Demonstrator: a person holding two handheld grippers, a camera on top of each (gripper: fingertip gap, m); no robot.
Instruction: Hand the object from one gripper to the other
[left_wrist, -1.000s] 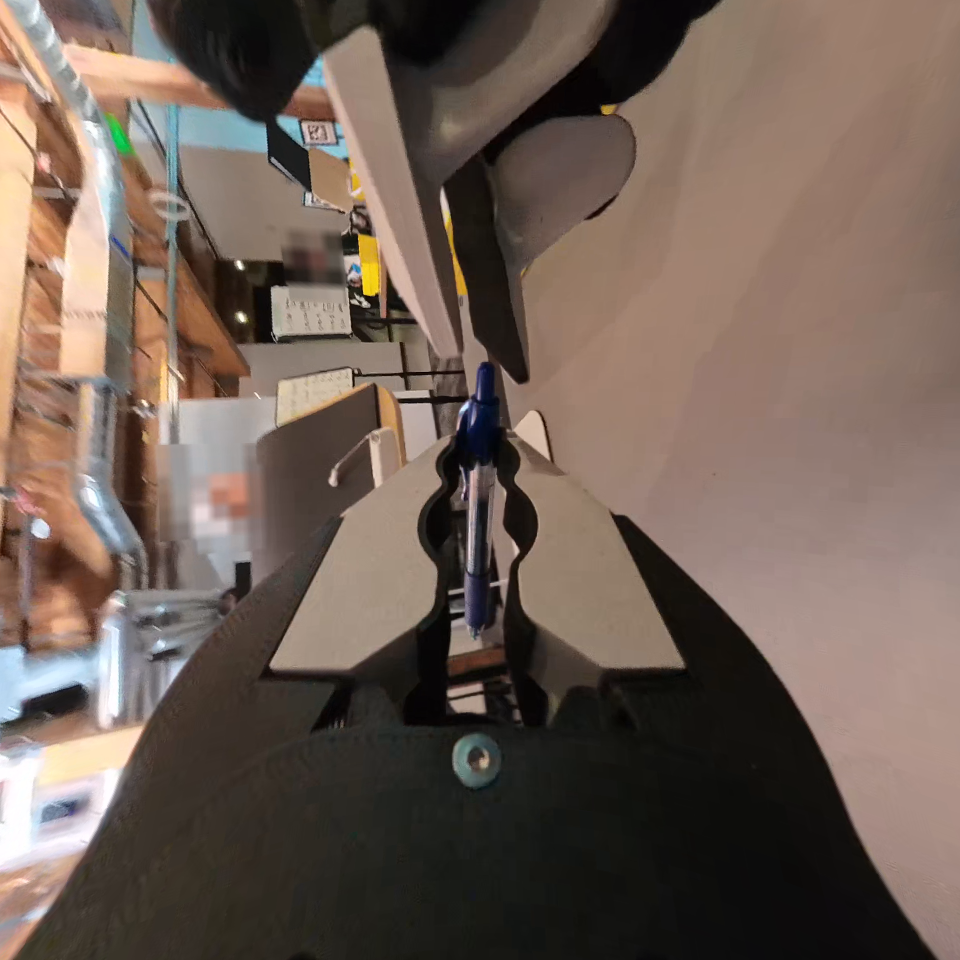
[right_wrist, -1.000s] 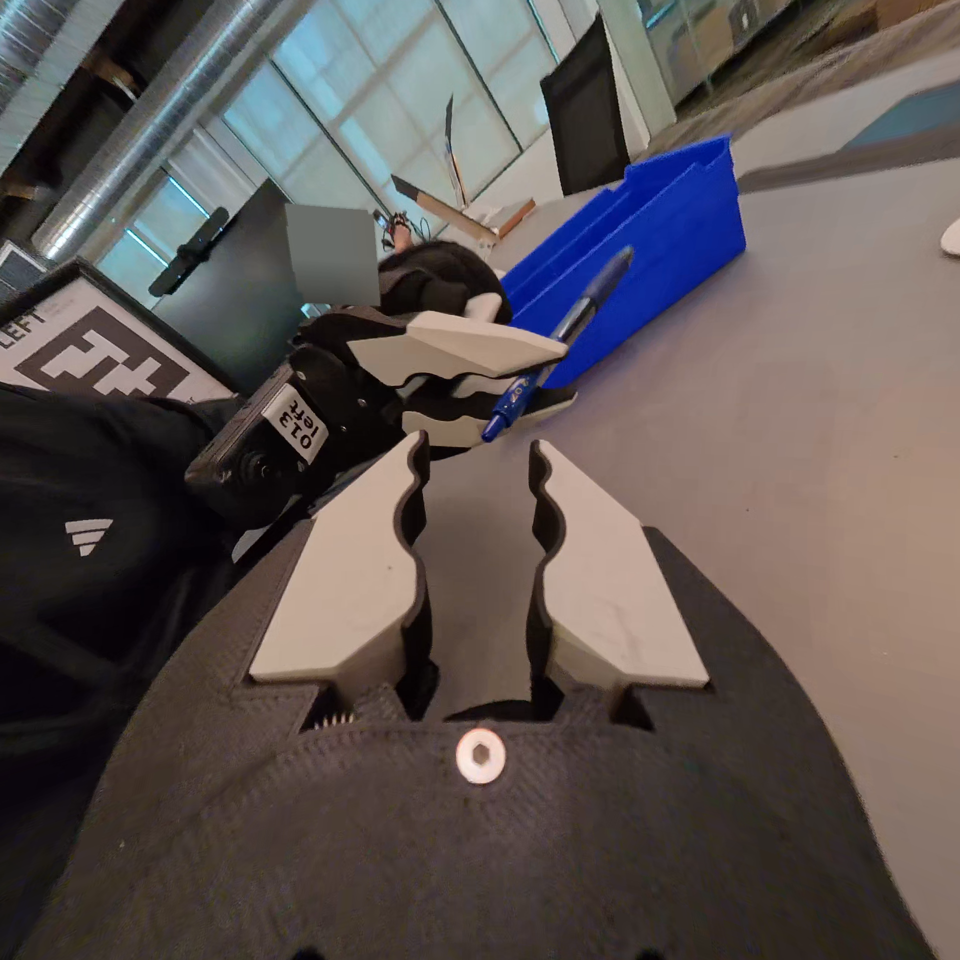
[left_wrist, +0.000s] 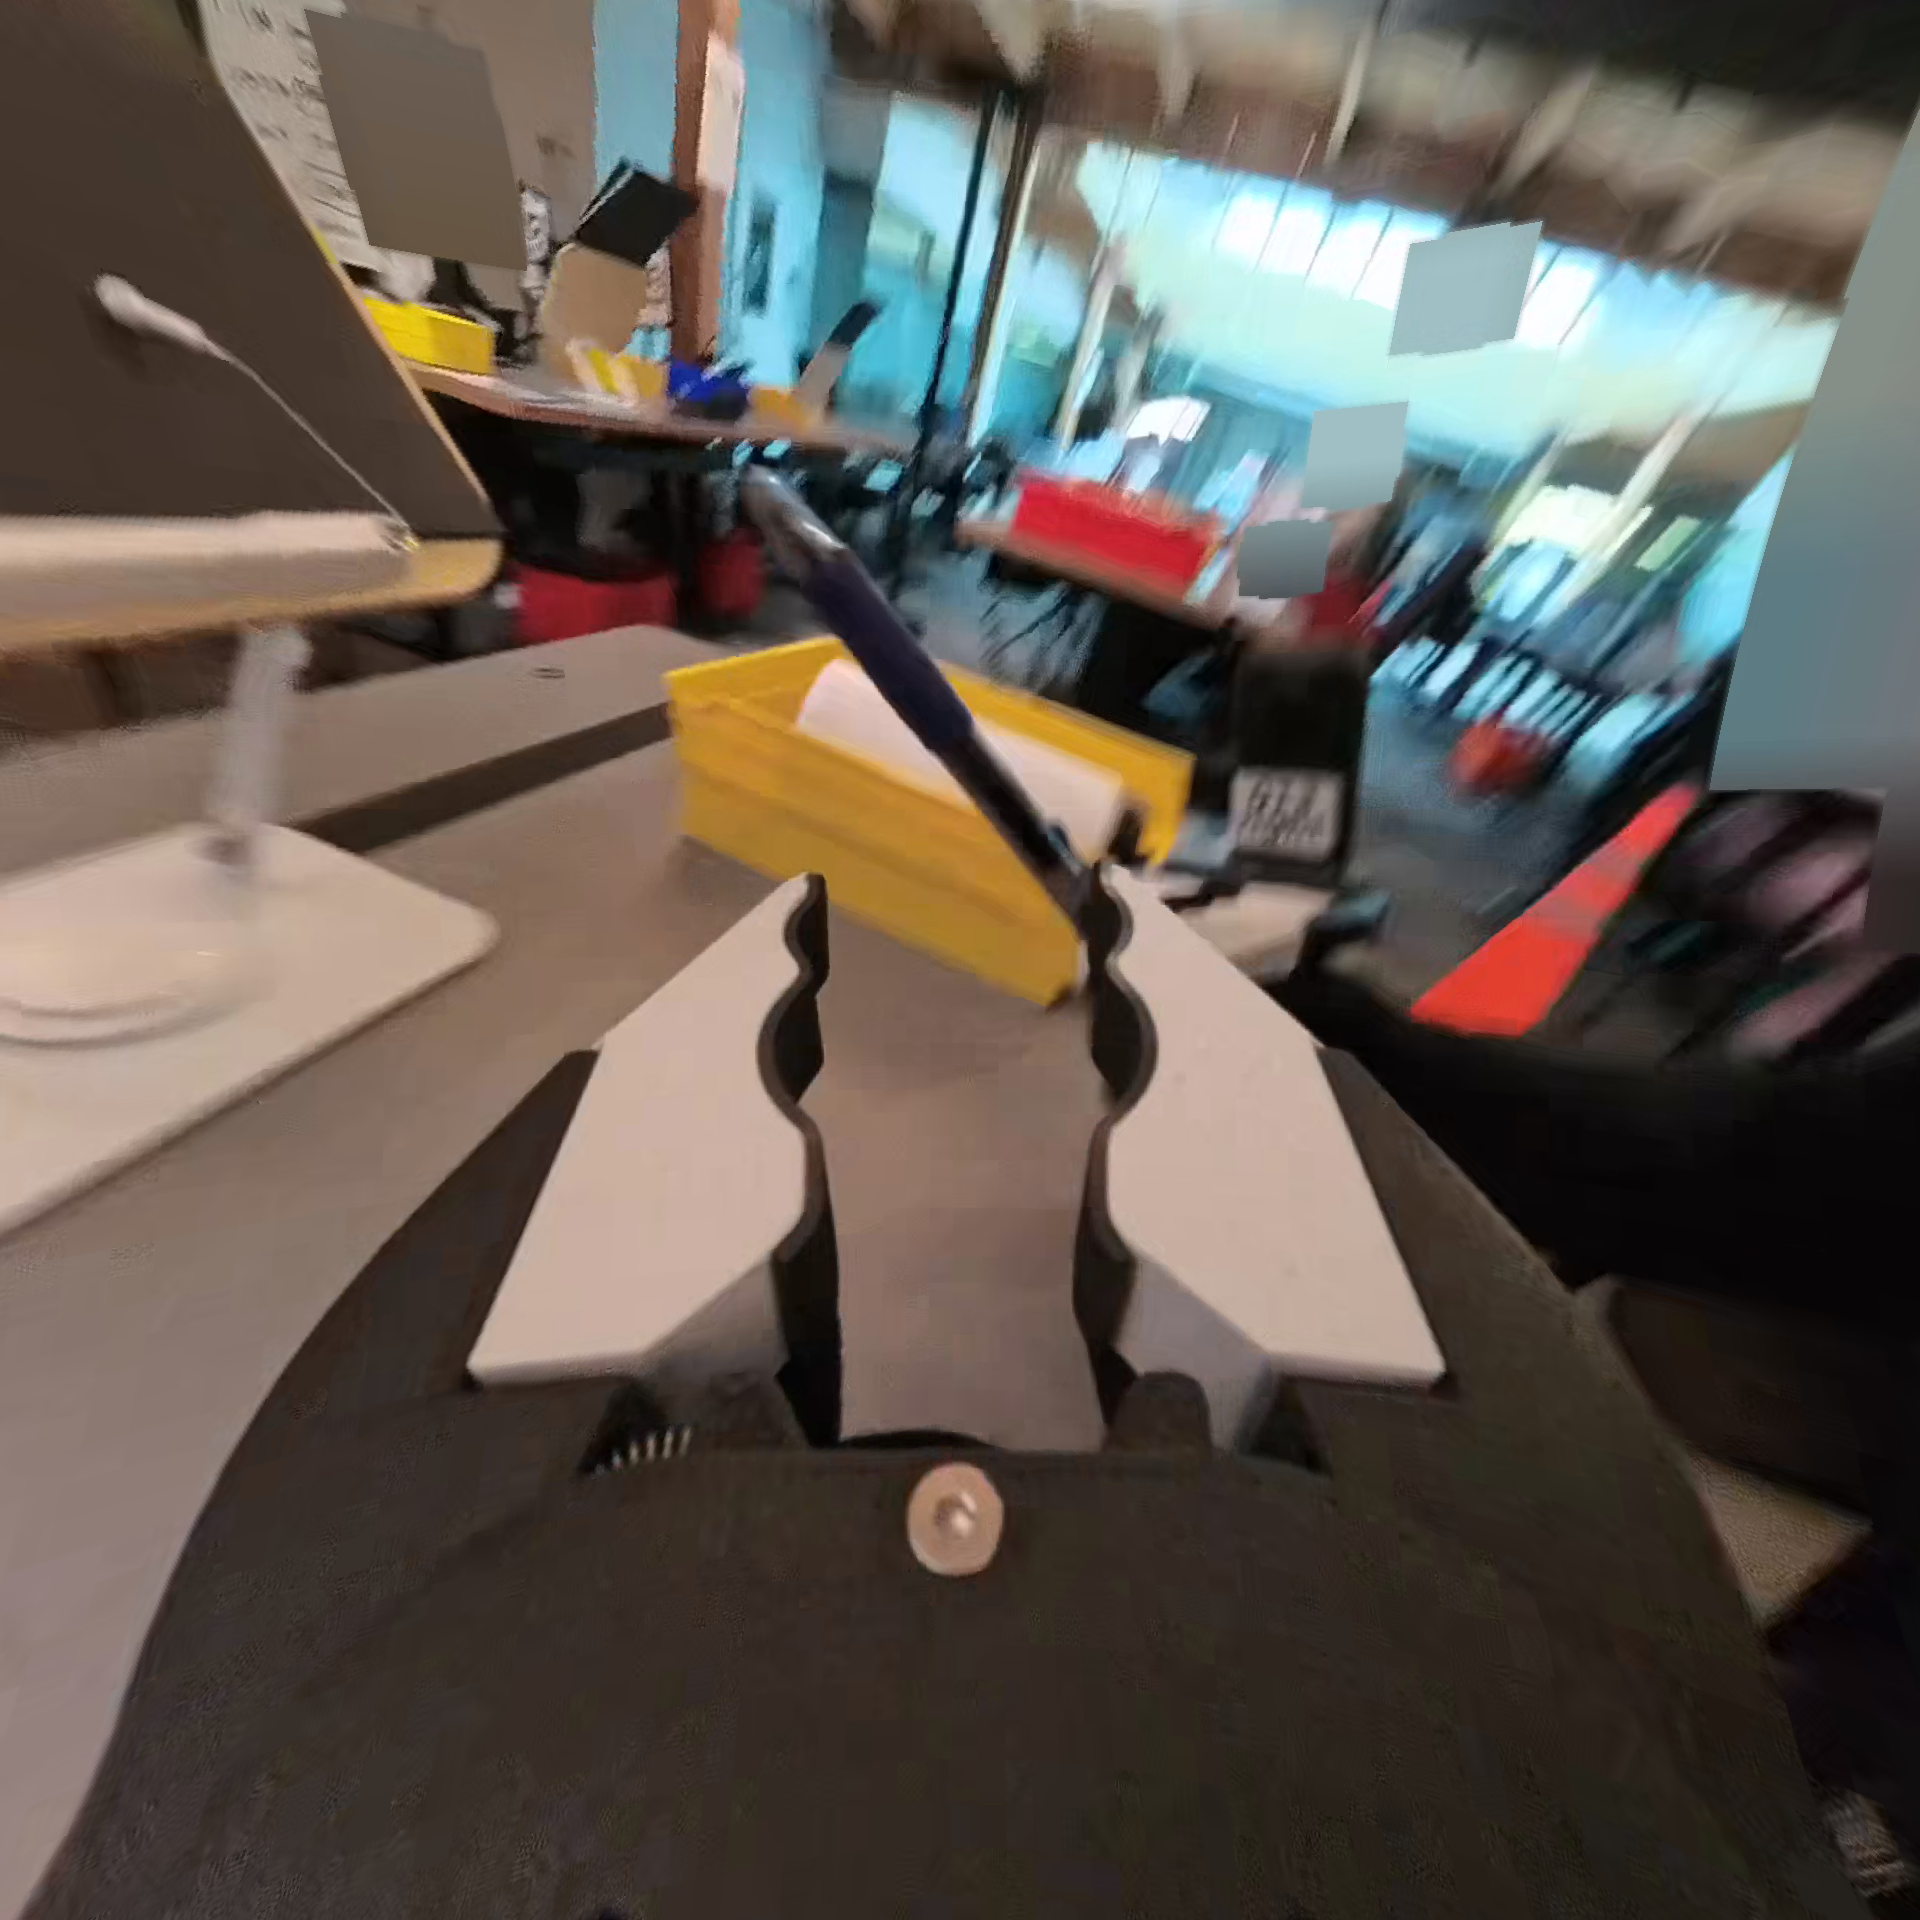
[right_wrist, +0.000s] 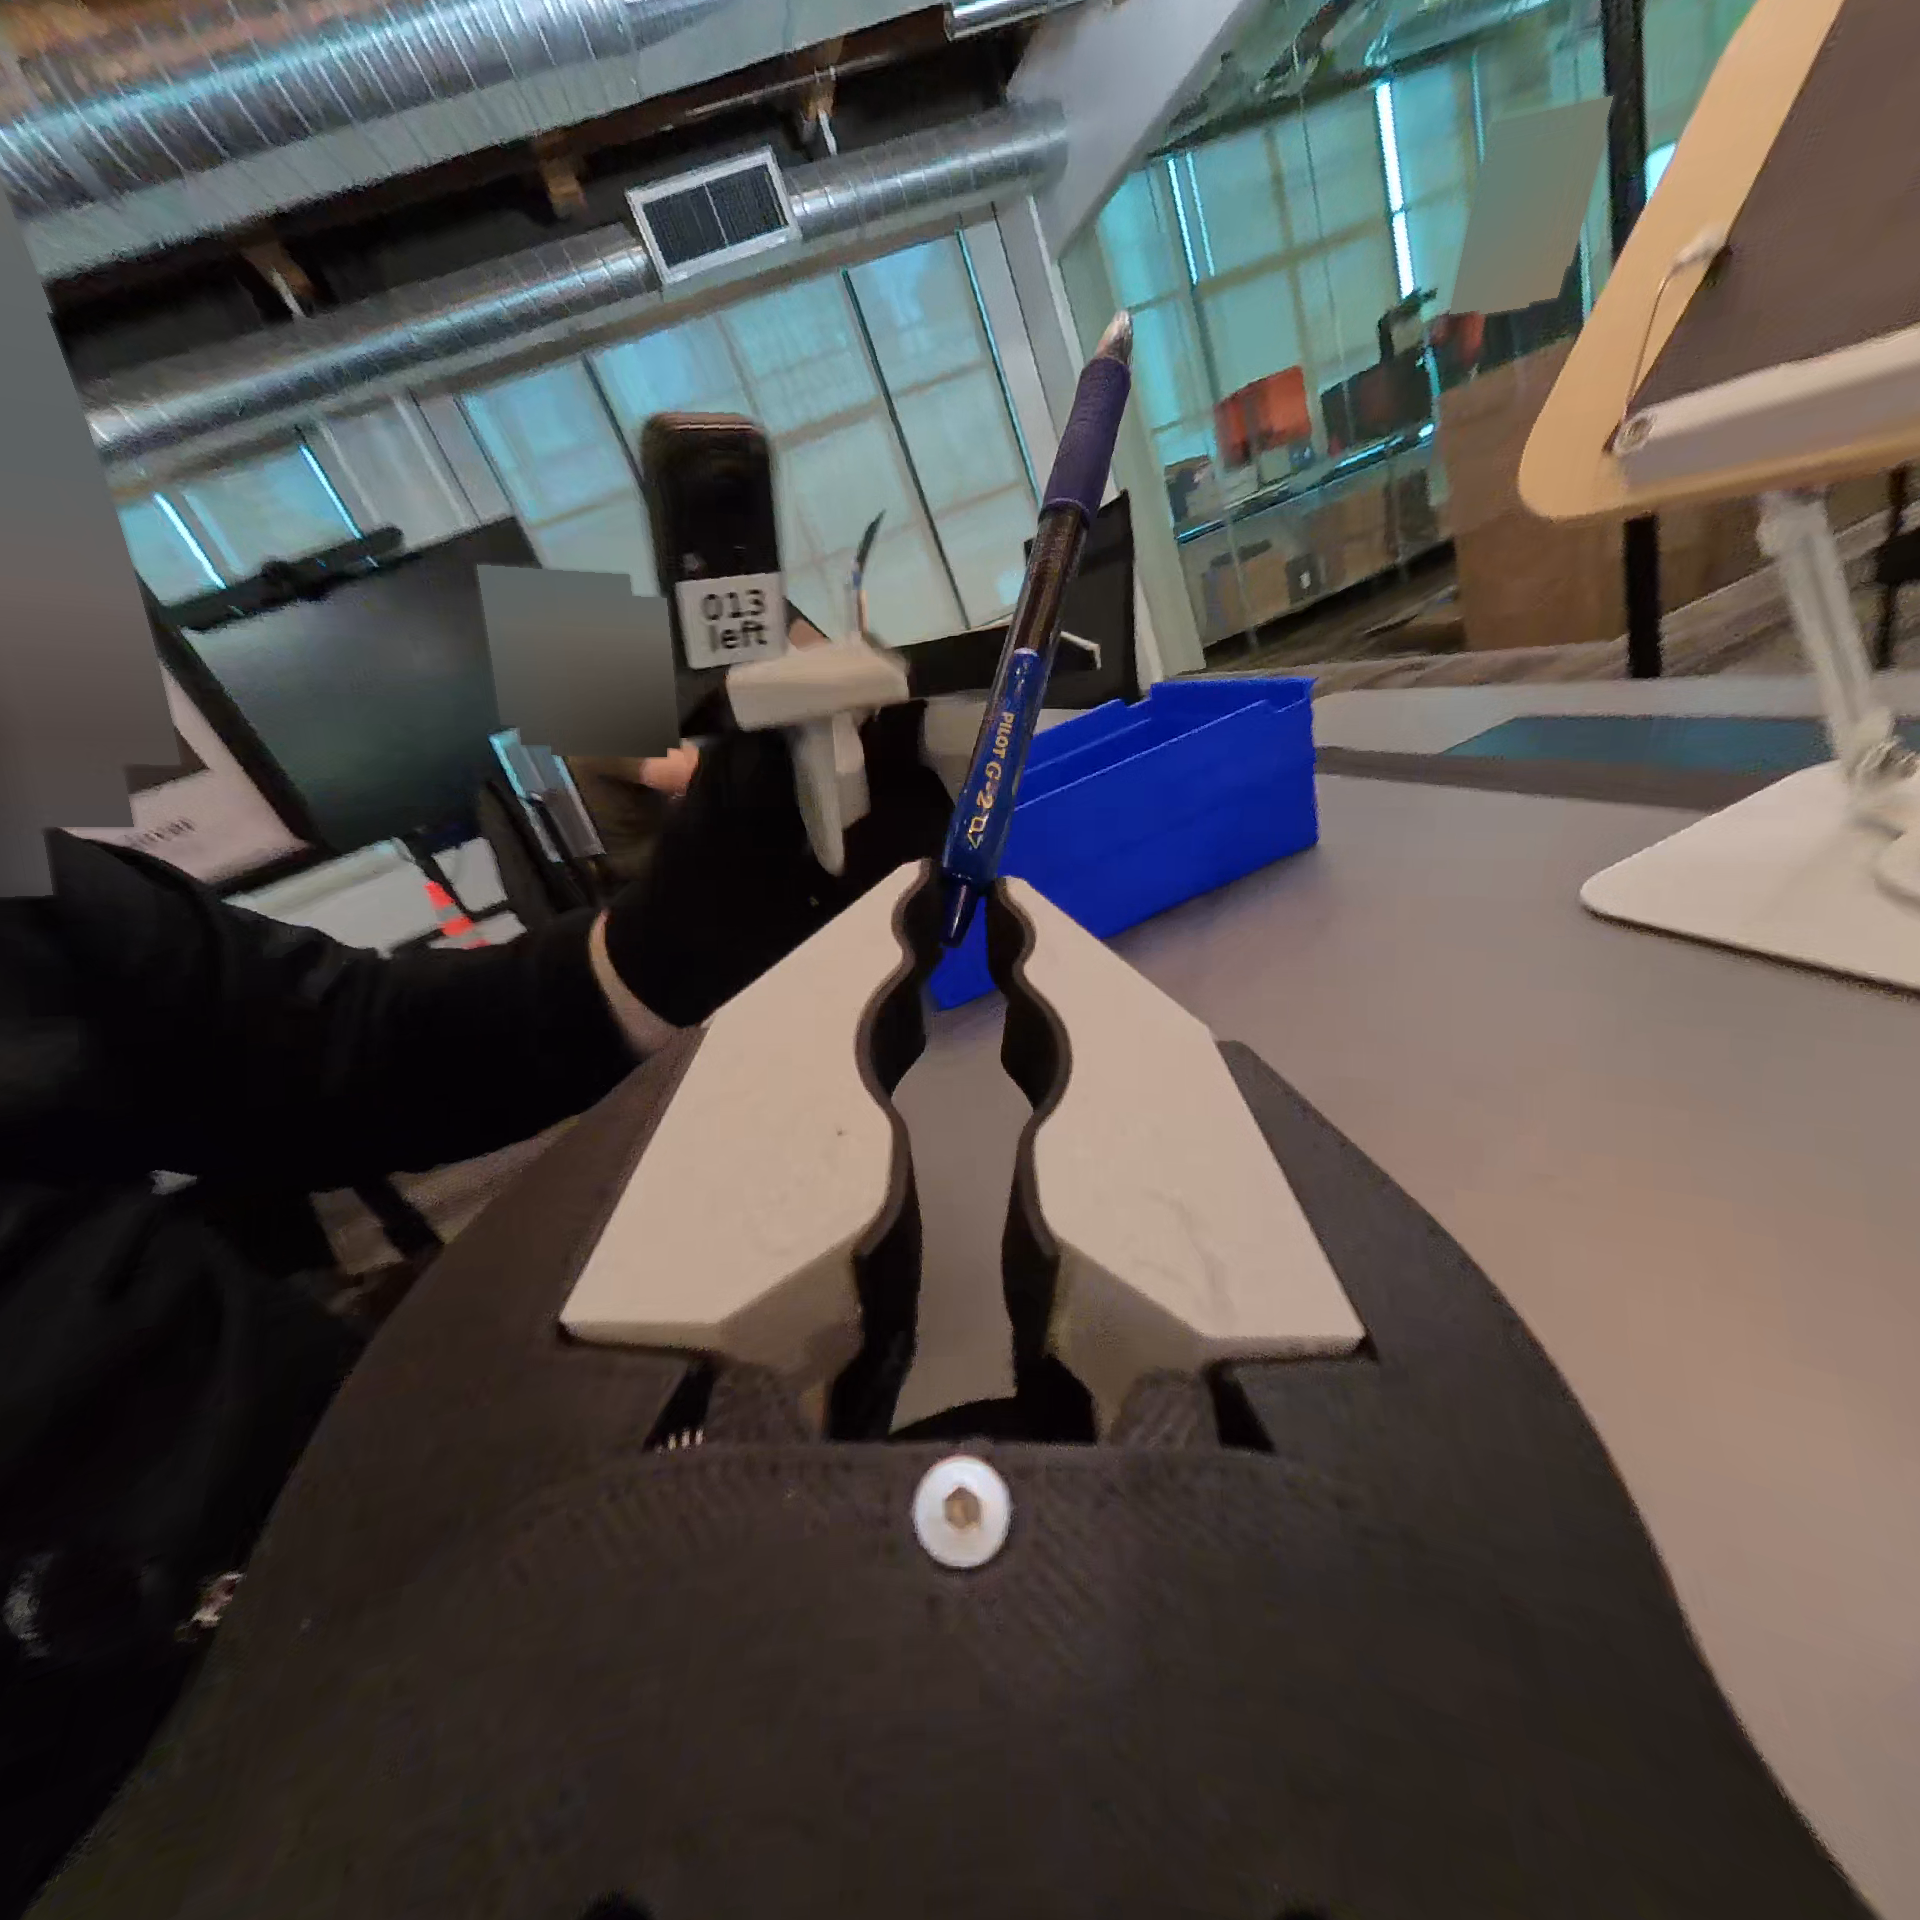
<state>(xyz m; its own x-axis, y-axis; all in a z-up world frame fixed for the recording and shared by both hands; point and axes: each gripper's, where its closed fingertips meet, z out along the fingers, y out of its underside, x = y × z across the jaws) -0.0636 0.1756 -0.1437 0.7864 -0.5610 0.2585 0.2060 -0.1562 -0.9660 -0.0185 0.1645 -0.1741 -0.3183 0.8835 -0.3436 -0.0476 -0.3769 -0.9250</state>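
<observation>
The right gripper (right_wrist: 961, 899) is clamping its fingertips on the lower end of the blue pen (right_wrist: 1023, 665), which is leaning up and slightly right, in front of the blue bin (right_wrist: 1164, 810) on the grey table (right_wrist: 1507, 1195). The left gripper (left_wrist: 951, 920) is standing with its fingers spread apart and gripping nothing, left of that bin, with the pen showing past its right fingertip.

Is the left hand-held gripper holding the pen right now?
No. In the right wrist view the pen is pinched at the fingertips of the right hand-held gripper, while the left hand-held gripper stands apart with nothing in it.
</observation>
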